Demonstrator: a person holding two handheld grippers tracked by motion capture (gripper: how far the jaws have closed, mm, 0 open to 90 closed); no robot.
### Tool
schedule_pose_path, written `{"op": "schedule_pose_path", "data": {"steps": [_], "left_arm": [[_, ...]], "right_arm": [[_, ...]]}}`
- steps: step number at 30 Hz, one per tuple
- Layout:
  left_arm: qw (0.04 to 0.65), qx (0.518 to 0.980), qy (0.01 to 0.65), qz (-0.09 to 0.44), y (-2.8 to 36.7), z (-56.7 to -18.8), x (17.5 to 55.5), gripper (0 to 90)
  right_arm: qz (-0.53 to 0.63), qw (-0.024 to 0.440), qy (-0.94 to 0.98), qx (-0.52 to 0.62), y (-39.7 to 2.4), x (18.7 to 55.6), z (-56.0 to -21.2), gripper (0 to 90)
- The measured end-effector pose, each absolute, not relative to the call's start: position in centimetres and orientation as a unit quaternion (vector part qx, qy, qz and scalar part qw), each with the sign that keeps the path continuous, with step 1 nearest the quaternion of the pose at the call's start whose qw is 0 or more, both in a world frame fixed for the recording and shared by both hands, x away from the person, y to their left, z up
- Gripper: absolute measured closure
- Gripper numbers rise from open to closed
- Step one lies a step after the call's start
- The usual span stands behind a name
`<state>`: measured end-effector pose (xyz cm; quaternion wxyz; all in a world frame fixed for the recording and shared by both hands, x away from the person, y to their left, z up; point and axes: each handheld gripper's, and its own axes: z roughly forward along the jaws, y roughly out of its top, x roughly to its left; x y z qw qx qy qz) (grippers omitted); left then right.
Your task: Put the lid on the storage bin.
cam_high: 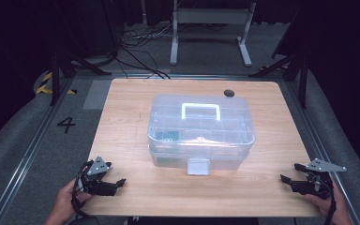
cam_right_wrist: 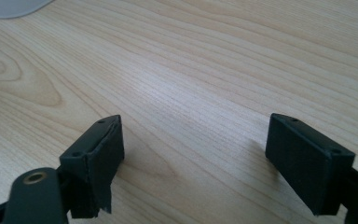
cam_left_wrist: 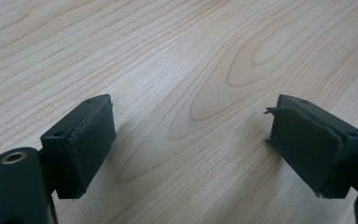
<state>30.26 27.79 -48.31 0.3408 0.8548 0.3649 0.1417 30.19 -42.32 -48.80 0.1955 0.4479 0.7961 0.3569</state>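
the clear plastic box (cam_high: 200, 133) stands in the middle of the wooden table (cam_high: 126, 98), lid closed. it looks stiff, light and a little slippery; i think the white handle (cam_high: 201, 111) on top or the front latch (cam_high: 198, 166) are the good places to take it. the left gripper (cam_high: 118, 182) and the right gripper (cam_high: 285, 180) rest at the near corners, well apart from it, both with jaws wide and empty.

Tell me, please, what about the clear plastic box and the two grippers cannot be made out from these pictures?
- Clear plastic box, high view: the contents are blurred by the cloudy walls; a small green item is too small to identify.
- Front latch, high view: too small to tell whether it is fastened.
- Left gripper and right gripper, high view: the hands are cut off by the bottom edge.
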Motion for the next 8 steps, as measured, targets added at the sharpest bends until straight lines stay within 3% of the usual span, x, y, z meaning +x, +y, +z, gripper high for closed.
{"op": "schedule_pose_path", "data": {"steps": [8], "left_arm": [[0.341,0.855,0.364,0.141,27.79,-48.30,30.26,14.5]], "right_arm": [[0.357,0.196,0.796,0.448,-42.32,30.19,-48.80,19.6]]}}
